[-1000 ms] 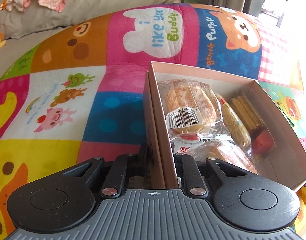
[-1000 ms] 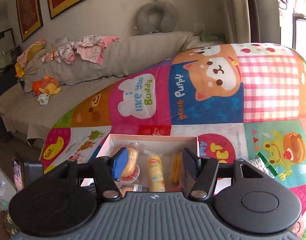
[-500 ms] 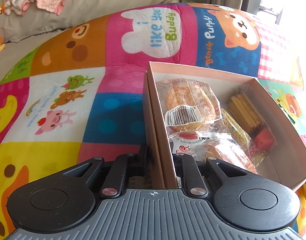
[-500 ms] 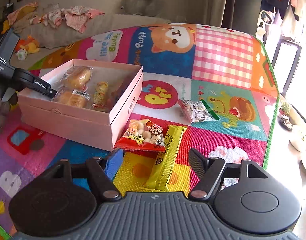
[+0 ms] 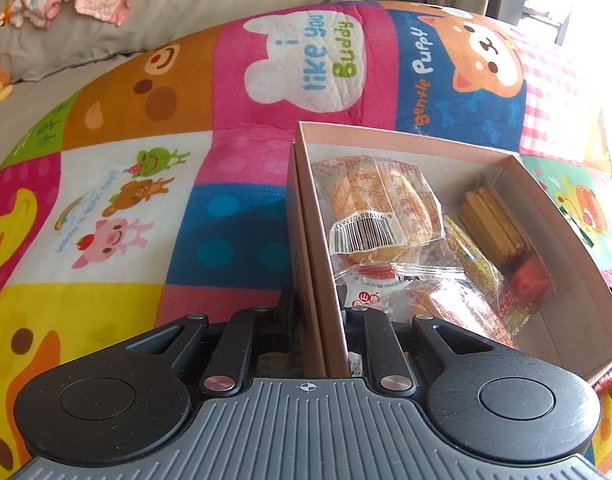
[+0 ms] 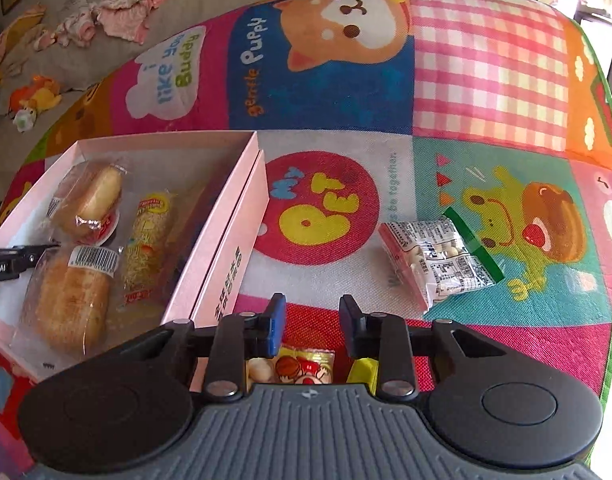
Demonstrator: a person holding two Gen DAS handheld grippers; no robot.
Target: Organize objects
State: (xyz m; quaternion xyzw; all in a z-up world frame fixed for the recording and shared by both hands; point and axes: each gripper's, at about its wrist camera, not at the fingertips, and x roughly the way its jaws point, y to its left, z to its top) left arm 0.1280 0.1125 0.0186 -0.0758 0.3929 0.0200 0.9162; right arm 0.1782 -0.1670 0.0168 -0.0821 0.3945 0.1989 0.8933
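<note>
- Red snack packet (image 6: 302, 366): on play mat (image 6: 486, 92), 6 o'clock, just beside pink box (image 6: 226, 236).
- Right gripper (image 6: 312, 324): jaws closing astride packet; pads not seen pressing.
- Left gripper (image 5: 318, 332): narrow, clamped on box wall.
- Step: pickup; next, lift into box.

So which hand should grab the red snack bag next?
The right gripper: it sits right over the red snack bag, jaws closing around it. The left gripper is busy clamping the pink box wall.
</note>
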